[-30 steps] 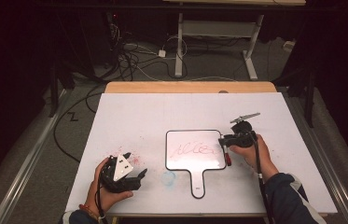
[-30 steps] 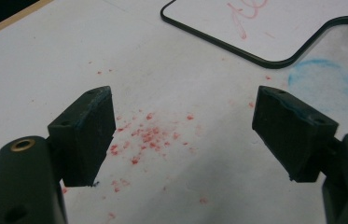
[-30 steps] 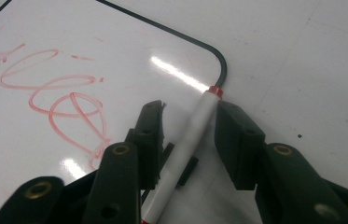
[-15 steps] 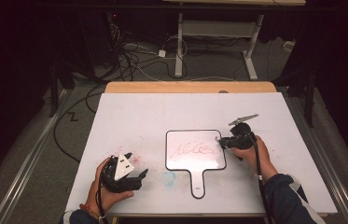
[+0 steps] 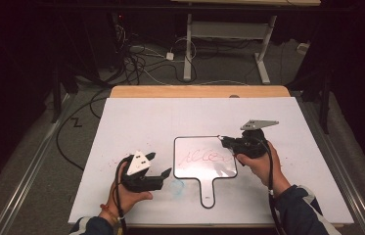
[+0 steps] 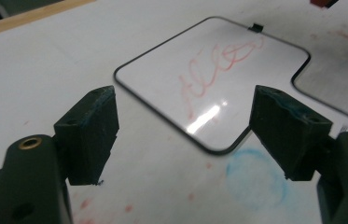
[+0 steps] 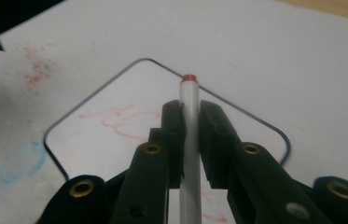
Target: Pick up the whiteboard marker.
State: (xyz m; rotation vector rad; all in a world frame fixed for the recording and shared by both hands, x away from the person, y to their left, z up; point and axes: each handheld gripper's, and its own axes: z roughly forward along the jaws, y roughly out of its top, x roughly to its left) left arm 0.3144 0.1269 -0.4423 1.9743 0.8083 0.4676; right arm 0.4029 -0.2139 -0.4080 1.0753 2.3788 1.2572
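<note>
Black pads of my right gripper (image 7: 190,140) are clamped on a thin silver-grey marker (image 7: 189,116), which runs up between the jaws and ends in a small red tip just past them. In the high view that right gripper (image 5: 226,141) sits at the right edge of the small whiteboard (image 5: 204,169), jaws pointing left toward the red scribble (image 5: 204,156), my right hand (image 5: 261,164) wrapped around its body and the grey three-cornered plate standing above it. From the right gripper view I cannot tell whether the red tip touches the board or hangs just over it; it lies near the board's rounded corner, with the red scribble (image 7: 125,121) to its left.

My left gripper (image 6: 185,135) has its jaws wide apart with nothing between the pads. Beyond them lie the whiteboard (image 6: 162,70) with its black rim, the red scribble (image 6: 218,65) across it, and a glare spot near the lower corner. In the high view the left gripper (image 5: 158,166) hovers just left of the board, near its lower left corner, held in my left hand (image 5: 131,193).

The whiteboard is paddle-shaped, its short handle pointing toward me. It lies flat near the middle of the white table (image 5: 146,117). A faint blue smudge (image 5: 175,186) marks the table just beside the board's lower left corner, and red specks (image 5: 114,156) dot the sheet farther left.

Beyond the far wooden edge of the table, cables (image 5: 136,58) trail across the grey floor.
</note>
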